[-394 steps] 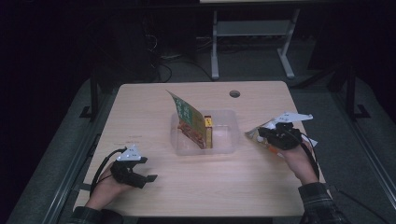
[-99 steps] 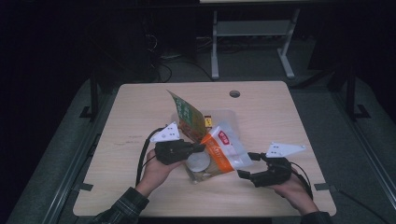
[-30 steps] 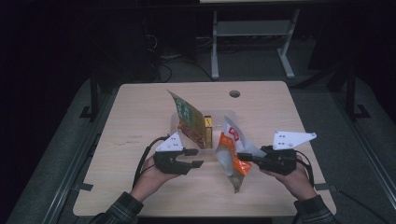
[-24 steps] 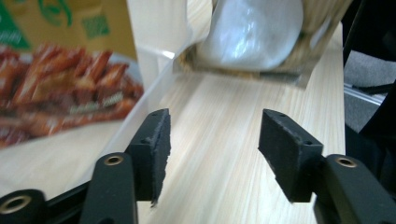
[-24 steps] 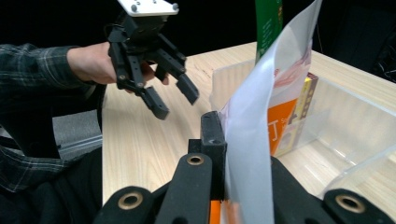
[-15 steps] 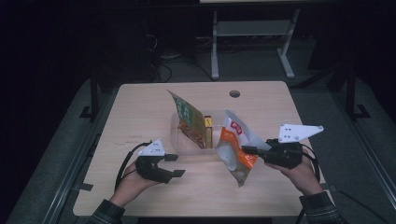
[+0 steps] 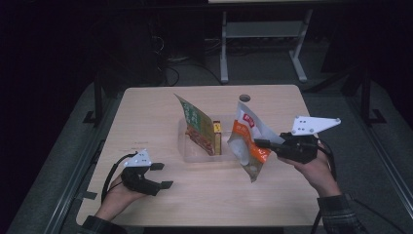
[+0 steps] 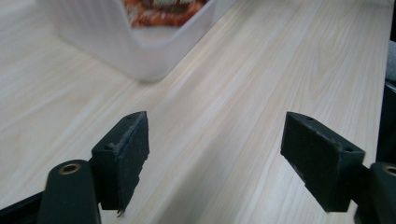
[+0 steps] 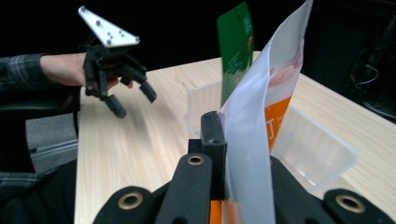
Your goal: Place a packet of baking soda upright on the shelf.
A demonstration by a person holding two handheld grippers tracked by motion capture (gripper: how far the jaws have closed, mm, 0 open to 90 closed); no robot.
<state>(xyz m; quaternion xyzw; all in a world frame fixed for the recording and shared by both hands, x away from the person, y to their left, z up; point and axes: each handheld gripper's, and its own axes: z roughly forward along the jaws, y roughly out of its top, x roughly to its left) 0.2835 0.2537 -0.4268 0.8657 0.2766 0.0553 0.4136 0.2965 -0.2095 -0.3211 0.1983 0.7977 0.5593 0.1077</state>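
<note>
Table of pale wood spreads across the high view, with a clear plastic tub near its middle. A green snack packet stands tilted in the tub, a small yellow box just beside it at about three o'clock. The right gripper, at three o'clock from the tub, is clamped on a white-and-orange pouch, which hangs off the table just beside the tub's right wall, its lower corner pointing toward six o'clock. The left gripper sits low over the table at about seven o'clock from the tub, well apart from it; its jaws have just been opening and stand wide with nothing between them

In the left gripper view the two black jaws rise from the bottom, spread far apart over bare wood, with the tub's corner at eleven o'clock and orange printing showing through its wall

In the right gripper view the jaws are pressed together on the pouch's white edge, which rises toward one o'clock. The green packet stands behind it at twelve o'clock and the tub lies at three o'clock. The other gripper hangs at ten o'clock, its fingers parted
</note>
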